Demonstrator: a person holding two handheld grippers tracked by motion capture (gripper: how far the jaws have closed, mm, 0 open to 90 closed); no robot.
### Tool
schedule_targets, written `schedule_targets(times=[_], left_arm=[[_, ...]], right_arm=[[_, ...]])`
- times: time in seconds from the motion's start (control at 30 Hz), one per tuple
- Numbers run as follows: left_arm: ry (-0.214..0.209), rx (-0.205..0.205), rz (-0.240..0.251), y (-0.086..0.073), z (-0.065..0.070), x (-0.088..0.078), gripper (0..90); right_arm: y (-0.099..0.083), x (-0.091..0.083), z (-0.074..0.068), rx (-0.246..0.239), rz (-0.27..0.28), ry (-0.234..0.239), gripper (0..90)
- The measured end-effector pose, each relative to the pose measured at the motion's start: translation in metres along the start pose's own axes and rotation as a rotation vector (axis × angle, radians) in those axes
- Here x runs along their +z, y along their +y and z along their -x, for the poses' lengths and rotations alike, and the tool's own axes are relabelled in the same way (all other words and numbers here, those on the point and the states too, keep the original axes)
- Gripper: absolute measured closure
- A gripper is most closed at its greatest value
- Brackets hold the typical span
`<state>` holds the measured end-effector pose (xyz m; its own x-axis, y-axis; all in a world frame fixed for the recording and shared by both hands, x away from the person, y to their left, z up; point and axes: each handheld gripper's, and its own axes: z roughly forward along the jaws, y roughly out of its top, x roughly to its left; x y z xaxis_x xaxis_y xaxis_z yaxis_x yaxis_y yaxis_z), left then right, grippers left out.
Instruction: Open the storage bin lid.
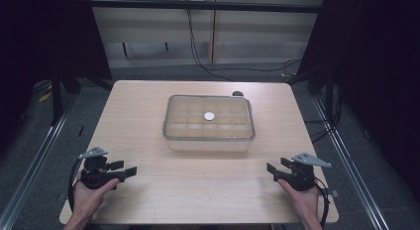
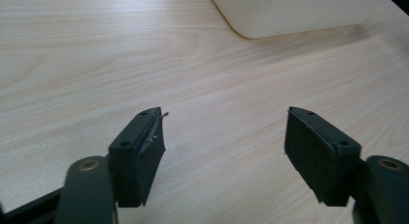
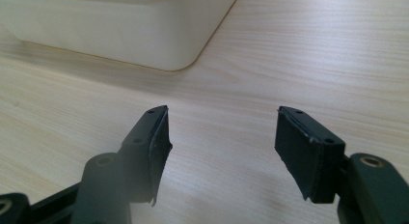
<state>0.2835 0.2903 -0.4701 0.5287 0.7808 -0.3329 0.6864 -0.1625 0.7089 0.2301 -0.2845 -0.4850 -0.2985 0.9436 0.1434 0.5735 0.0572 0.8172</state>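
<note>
A clear lidded plastic box [image 1: 209, 123] with inner compartments sits in the middle of the wooden table [image 1: 148, 190]; a small white disc [image 1: 209, 116] shows at its centre, on or under the lid. My left gripper [image 1: 124, 168] rests near the front left corner in a hand, jaws open and empty. My right gripper [image 1: 277, 167] rests near the front right corner in the other hand, also open and empty. In the left gripper view, the left gripper [image 2: 224, 137] faces a corner of the box [image 2: 289, 11]. In the right gripper view, the right gripper [image 3: 223, 134] faces the box [image 3: 120, 31].
A small dark round object [image 1: 237, 94] lies just behind the box. Cables [image 1: 208, 66] run across the floor beyond the table. Metal rails [image 1: 34, 160] flank both sides of the table.
</note>
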Motion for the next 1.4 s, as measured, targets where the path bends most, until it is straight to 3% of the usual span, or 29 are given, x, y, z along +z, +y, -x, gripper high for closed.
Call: schedule_targets(times=[0.1, 0.13, 0.3, 0.37, 0.53, 0.6, 0.67, 0.77, 0.8, 0.93, 1.0, 1.23, 1.4], left_arm=[[-0.009, -0.012, 0.007, 0.0, -0.003, -0.002, 27.4], [-0.009, -0.029, 0.012, -0.001, -0.005, -0.002, 27.2], [-0.008, -0.033, 0.016, -0.002, -0.004, -0.004, 27.8], [-0.01, -0.027, 0.012, -0.003, -0.002, -0.004, 29.7], [-0.024, -0.015, 0.004, -0.004, 0.008, -0.001, 35.5], [-0.05, 0.014, 0.004, -0.003, 0.02, 0.002, 37.4], [-0.057, 0.019, 0.001, -0.002, 0.023, 0.003, 37.6], [-0.062, 0.051, 0.005, 0.005, 0.028, 0.006, 40.7], [-0.048, 0.069, 0.007, 0.011, 0.029, 0.01, 45.8], [-0.081, 0.056, 0.02, 0.021, 0.028, 0.018, 44.9], [-0.077, 0.084, 0.007, 0.03, 0.032, 0.025, 44.0], [-0.084, 0.083, 0.017, 0.048, 0.036, 0.035, 38.5], [-0.091, 0.07, 0.032, 0.062, 0.036, 0.036, 36.8]], right_arm=[[0.0, 0.0, 0.0, 0.025, 0.0, 0.011, 35.4], [0.0, -0.001, -0.001, 0.021, -0.004, 0.023, 35.9], [0.003, -0.002, -0.008, -0.008, 0.011, 0.039, 36.8], [0.005, -0.001, -0.01, -0.009, 0.011, 0.086, 38.6], [0.012, -0.002, -0.011, 0.014, 0.006, 0.119, 40.0], [0.017, -0.004, -0.016, -0.001, 0.012, 0.132, 41.3], [0.021, -0.002, -0.019, -0.016, 0.003, 0.144, 41.4], [0.024, 0.001, -0.023, -0.025, -0.003, 0.153, 41.4], [0.03, 0.004, -0.024, -0.02, -0.005, 0.162, 41.4], [0.046, 0.012, -0.021, -0.017, -0.004, 0.168, 41.5], [0.055, 0.015, -0.019, -0.018, 0.002, 0.172, 40.8], [0.076, 0.02, -0.01, -0.019, -0.003, 0.177, 37.8], [0.091, 0.031, 0.003, -0.016, -0.038, 0.184, 38.6]])
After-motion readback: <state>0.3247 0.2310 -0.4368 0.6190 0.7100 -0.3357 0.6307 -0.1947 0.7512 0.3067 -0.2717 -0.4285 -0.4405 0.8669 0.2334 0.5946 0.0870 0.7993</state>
